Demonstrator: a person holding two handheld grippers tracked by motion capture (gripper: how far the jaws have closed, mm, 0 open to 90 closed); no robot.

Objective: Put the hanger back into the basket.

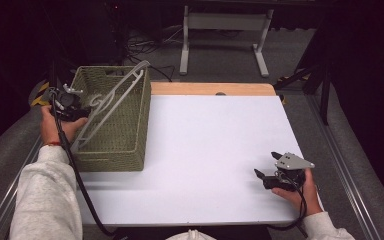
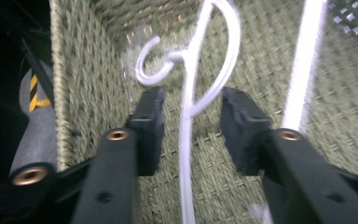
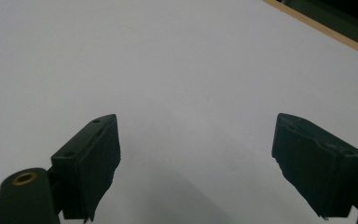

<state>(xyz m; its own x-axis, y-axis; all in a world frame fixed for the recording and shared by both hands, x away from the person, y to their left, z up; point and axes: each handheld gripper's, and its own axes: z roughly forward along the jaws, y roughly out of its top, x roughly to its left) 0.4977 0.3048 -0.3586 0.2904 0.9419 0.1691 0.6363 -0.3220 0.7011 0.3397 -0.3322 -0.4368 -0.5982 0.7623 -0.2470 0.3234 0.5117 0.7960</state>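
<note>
White plastic hanger (image 1: pixel 111 104) lies slanted across the woven basket (image 1: pixel 125 140) at your left claw (image 1: pixel 72 107). Left gripper view: its stem (image 2: pixel 186 140) seemingly runs untouched between spread pads (blurred). Your right claw (image 3: pixel 196 163) gapes over bare table (image 3: pixel 168 60), well apart.

One woven green basket (image 1: pixel 115 145) stands at the table's left, one white plastic hanger (image 1: pixel 111 102) lies across it, and two handheld grippers are in view.
</note>
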